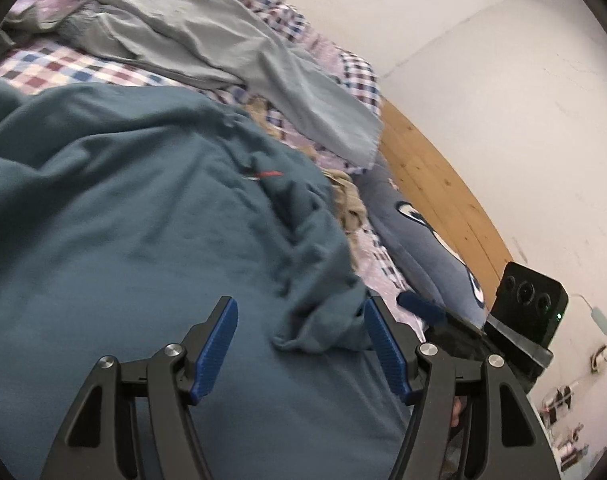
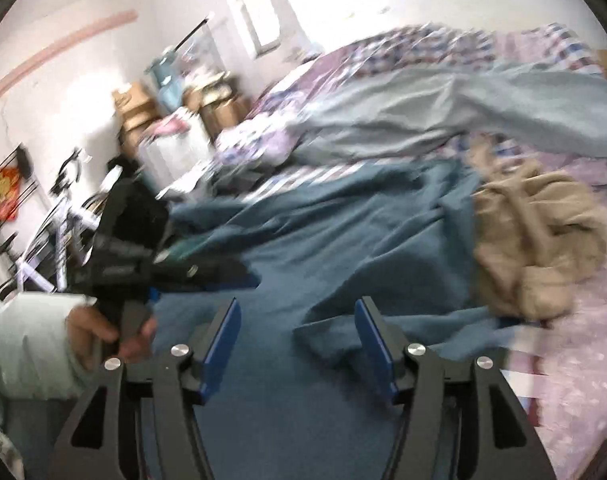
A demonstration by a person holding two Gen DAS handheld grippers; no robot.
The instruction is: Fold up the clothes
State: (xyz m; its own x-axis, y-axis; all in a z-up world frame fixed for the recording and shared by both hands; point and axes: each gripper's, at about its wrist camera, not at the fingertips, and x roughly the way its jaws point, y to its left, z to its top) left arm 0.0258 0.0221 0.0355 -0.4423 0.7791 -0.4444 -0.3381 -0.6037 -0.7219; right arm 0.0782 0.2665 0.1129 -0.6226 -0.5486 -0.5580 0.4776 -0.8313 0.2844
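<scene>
Teal garment (image 1: 123,220): big blue-green top spread over most of the bed, right under both my grippers. Mostly flat near me, but bunched into ridges along its far-right side.

Bed (image 1: 51,66): checked sheet, totally cluttered. The wooden frame edge (image 1: 435,184) runs along the wall.

Grey-blue garment (image 1: 207,36): crumpled behind the teal one, one end trailing toward the frame. Not touching my fingers.

Tan garment (image 2: 535,232): a lump sitting right against the teal one's edge, maybe overlapping it. Can't tell for sure, the right view is smeared.

Blue cushion (image 1: 423,248): wedged between the clothes and the frame.

Left gripper (image 1: 301,346): fingers spread wide, nothing held. A folded-over flap (image 1: 323,320) of the teal fabric lies just inside my right-hand pad.

Right gripper (image 2: 295,346): also wide, empty, hanging over flat teal cloth with a wrinkle by one pad.

Stage (my guess): lining up grabs on the near edge, fold not started.

What could go wrong: closing on that flap would pinch doubled layers, so the fold comes out lopsided. Dragging the teal one could also pull the tan lump along if they overlap. And the blur says I'm moving quickly, so I could easily miss the edge.
</scene>
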